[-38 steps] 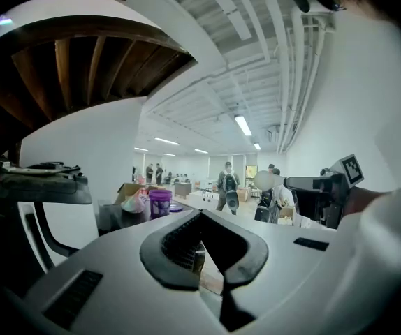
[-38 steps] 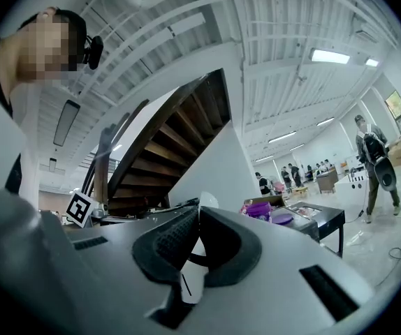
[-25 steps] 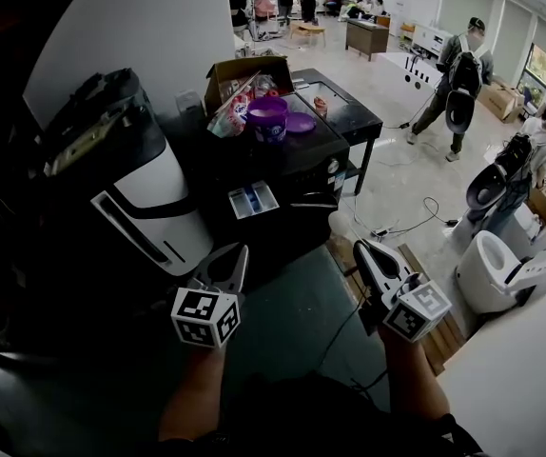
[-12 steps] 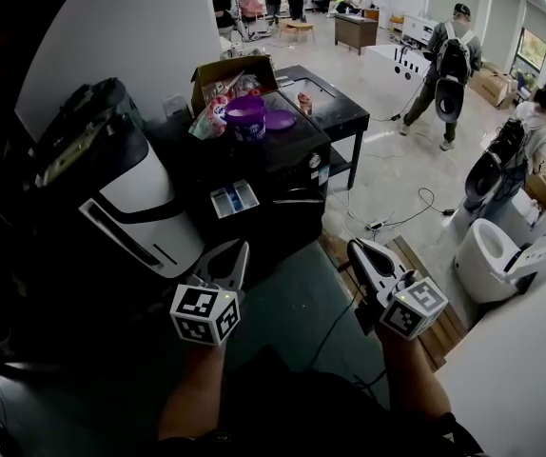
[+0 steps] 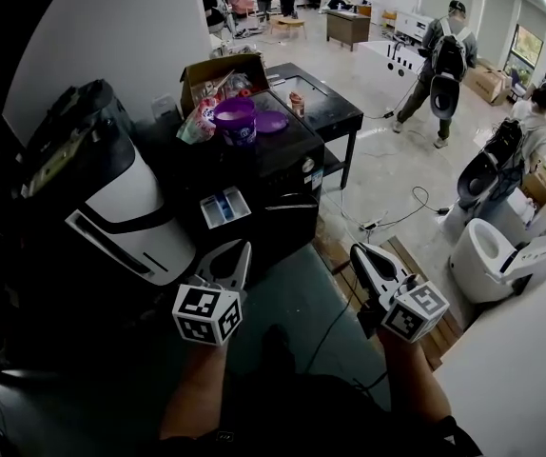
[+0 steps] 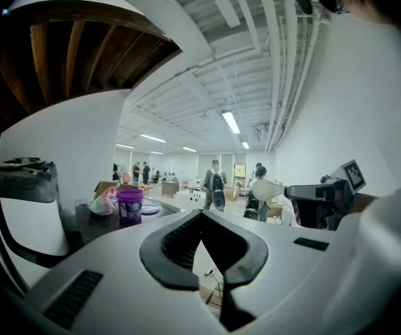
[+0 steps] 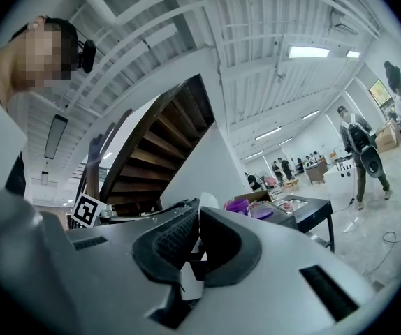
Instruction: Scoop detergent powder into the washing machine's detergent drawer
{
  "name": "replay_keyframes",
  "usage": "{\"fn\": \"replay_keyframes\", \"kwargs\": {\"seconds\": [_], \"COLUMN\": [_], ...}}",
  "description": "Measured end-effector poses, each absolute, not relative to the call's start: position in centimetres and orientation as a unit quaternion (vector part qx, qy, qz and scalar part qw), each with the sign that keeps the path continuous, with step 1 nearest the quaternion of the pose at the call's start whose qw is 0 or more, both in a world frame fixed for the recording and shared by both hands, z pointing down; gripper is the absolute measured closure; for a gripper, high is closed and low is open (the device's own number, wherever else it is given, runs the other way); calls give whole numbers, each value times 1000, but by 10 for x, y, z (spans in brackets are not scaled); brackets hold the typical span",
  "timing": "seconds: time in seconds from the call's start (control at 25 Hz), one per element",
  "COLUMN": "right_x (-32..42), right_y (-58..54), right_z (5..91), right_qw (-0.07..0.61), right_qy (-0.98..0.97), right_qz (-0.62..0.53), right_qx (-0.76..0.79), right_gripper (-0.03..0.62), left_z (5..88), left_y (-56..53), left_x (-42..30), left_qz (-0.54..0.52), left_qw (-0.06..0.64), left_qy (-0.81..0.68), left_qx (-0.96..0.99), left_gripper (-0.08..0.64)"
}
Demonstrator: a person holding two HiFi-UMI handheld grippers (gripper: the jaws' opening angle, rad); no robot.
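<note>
Both your left gripper (image 5: 239, 251) and right gripper (image 5: 361, 253) are pinched closed on nothing. The purple tub (image 5: 235, 122) sits atop the washing machine (image 5: 287, 174), detergent drawer (image 5: 224, 208) sticking out. Tub label's too small to read.

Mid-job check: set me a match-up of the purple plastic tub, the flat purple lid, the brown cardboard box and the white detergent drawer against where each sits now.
Things:
1. purple plastic tub
2. flat purple lid
3. brown cardboard box
4. white detergent drawer

Places and states:
A. pulled open at the front of the dark washing machine
B. lying flat just right of the tub in the head view
C. upright on the machine's top, uncovered
D. behind the tub, flaps open, packets inside

Pairs: 1-C, 2-B, 3-D, 4-A
</note>
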State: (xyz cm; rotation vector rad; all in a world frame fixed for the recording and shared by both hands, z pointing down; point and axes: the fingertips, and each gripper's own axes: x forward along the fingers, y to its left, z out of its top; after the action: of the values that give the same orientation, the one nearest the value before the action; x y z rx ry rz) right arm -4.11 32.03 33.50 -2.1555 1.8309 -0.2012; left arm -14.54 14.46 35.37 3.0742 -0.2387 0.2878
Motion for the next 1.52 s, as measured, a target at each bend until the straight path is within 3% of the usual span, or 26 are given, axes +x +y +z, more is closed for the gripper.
{"fn": "replay_keyframes", "kwargs": {"seconds": [0.84,1.52], "right_x": [75,85], "right_y": [153,62], "right_z": [353,336], "right_qw": [122,93], "right_qy": [639,641], "right_qz": [-106,-97], "right_qx": [-752,-756], "right_gripper": [572,572], "left_z": [363,360], "left_y": [-2,-101], "left_x": [-33,-41], "left_qz": [95,74], "left_qw": [31,56], "left_qy": [-64,-95], "left_qx": [993,991], "left_gripper": [554,554]}}
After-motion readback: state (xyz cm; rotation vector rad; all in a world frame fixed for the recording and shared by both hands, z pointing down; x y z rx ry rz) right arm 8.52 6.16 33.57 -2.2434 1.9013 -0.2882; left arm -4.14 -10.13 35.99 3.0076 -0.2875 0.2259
